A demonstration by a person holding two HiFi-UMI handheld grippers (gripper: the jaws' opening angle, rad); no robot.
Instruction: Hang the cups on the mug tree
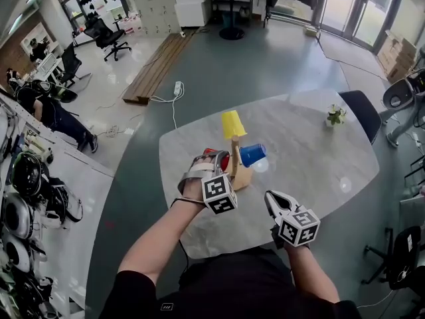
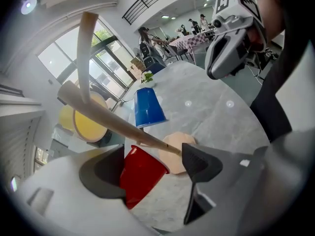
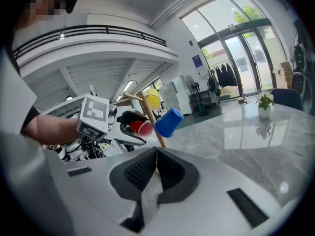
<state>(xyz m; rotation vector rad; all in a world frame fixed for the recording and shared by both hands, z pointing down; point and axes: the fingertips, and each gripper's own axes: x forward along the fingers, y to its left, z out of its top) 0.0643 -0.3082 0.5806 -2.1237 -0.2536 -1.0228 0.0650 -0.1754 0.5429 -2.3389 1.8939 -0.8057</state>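
Left gripper (image 2: 152, 167) jaws wide, red plastic cup (image 2: 140, 177) between them, beside wooden mug tree (image 2: 113, 124) peg. Right gripper (image 3: 155, 168) jaws closed, empty.

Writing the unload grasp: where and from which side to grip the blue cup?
Probably pinch the blue cup across its side wall near the closed base, coming from the side away from the stem: its mouth faces the stem, base points outward.

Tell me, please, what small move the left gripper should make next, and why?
Probably ease the left gripper straight back off the red cup, with the jaws wide. That cup seems to hang on the mug tree like the blue cup and yellow cup, and the jaws stand open around it.
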